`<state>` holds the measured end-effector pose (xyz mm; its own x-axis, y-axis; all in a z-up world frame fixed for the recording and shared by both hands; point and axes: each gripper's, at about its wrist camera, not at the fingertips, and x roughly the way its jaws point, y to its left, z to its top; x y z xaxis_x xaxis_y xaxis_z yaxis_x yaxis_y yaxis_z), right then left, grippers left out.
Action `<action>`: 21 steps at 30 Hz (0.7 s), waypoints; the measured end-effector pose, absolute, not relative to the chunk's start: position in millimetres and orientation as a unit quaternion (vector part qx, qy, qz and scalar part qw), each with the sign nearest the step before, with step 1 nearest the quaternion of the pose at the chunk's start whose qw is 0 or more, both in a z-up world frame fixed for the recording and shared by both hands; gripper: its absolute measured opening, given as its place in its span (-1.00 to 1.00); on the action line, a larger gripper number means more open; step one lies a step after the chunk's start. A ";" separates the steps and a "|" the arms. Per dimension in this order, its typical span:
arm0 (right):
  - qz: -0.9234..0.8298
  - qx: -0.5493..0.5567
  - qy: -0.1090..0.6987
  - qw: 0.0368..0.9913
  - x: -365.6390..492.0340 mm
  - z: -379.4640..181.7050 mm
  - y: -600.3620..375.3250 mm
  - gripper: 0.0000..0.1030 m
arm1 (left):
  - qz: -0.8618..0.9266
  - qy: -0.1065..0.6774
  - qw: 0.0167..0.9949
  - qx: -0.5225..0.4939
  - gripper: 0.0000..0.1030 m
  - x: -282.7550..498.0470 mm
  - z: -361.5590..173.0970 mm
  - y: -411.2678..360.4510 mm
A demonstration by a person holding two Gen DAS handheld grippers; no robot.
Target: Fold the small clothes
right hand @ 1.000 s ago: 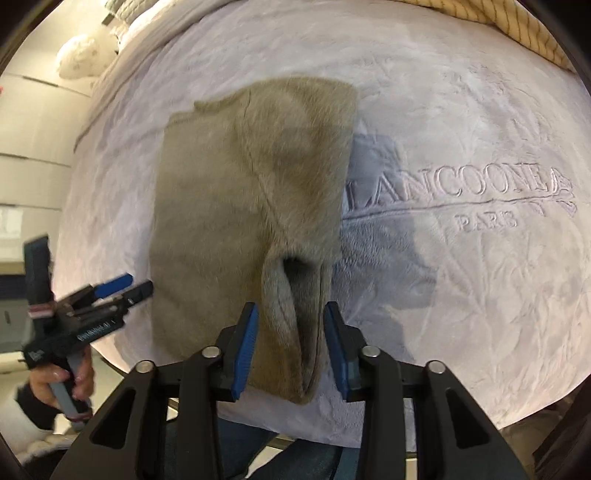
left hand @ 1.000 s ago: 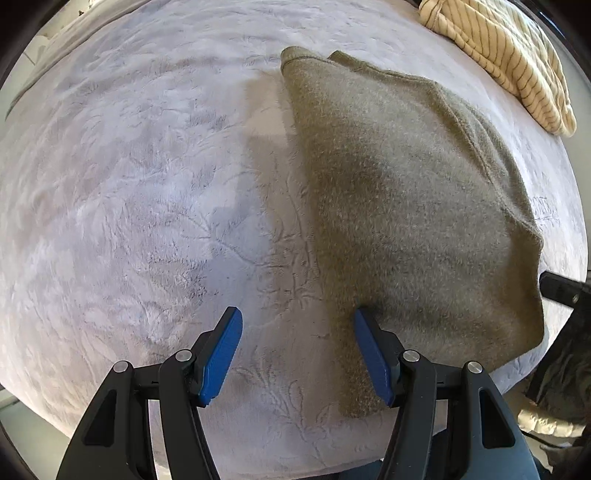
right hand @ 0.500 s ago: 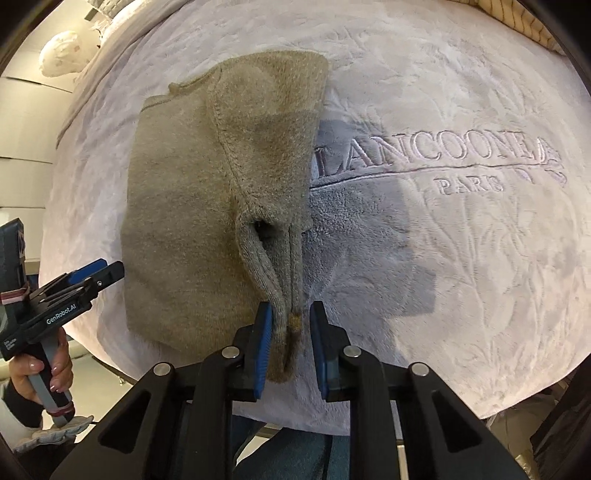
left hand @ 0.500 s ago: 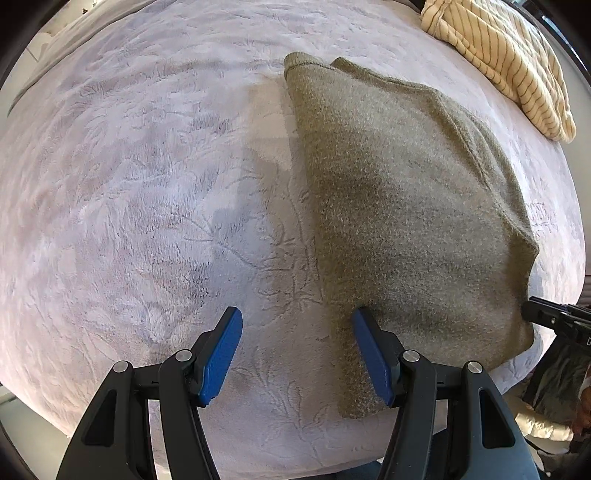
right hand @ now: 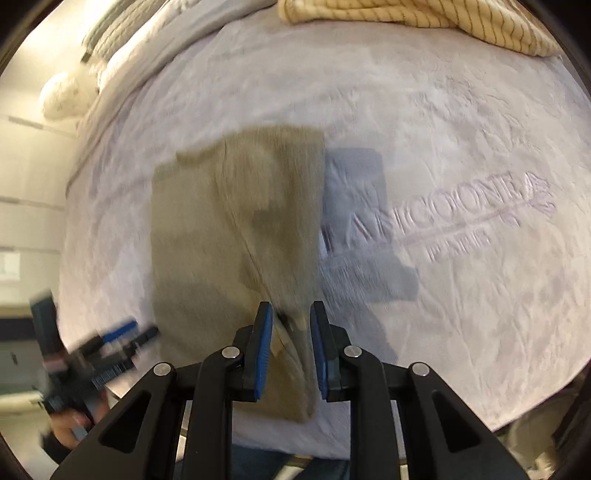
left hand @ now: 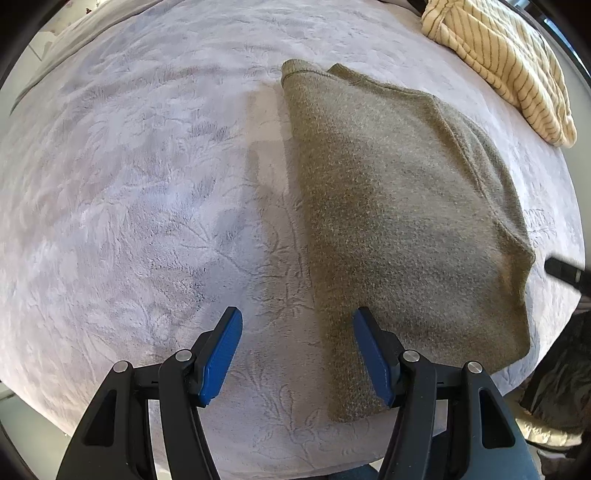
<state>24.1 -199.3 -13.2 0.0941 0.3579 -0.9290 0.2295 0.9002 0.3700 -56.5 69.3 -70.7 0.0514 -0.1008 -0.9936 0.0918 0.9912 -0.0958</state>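
A pale lilac plush bed cover (left hand: 140,192), embossed with leaves and lettering, fills both views. An olive knit garment (left hand: 399,221) lies folded near its front edge. The right gripper (right hand: 291,347) pinches the garment's raised fold; its jaws have just closed further. The left gripper (left hand: 297,354) hangs half-open, empty.

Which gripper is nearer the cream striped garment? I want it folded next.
Right, probably. The cream striped garment lies at the bed's far edge. The right gripper pinches the olive fleece garment on that side; the left gripper hangs open at the fleece's opposite edge.
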 end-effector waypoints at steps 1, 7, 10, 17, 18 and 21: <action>0.044 0.220 0.671 0.707 30.1 -14.4 -198.3 -0.54 | -0.065 0.684 0.726 -0.001 0.25 -56.6 -70.0 66.1; 0.008 0.164 0.706 0.689 44.8 -46.4 -189.5 -0.55 | -0.060 0.680 0.731 0.000 0.25 -54.3 -69.6 62.4; -0.002 0.185 0.718 0.671 39.8 -70.8 -198.7 -0.55 | -0.057 0.681 0.730 -0.004 0.25 -54.0 -71.7 60.9; 0.003 0.195 0.711 0.675 32.4 -56.3 -206.5 -0.55 | -0.056 0.682 0.729 -0.001 0.25 -54.9 -71.4 56.8; 0.001 0.192 0.710 0.677 28.5 -49.9 -209.2 -0.55 | -0.055 0.683 0.729 -0.001 0.25 -54.8 -70.6 56.5; 0.000 0.196 0.703 0.684 22.8 -33.8 -216.0 -0.55 | -0.058 0.681 0.730 -0.004 0.25 -53.6 -66.9 56.9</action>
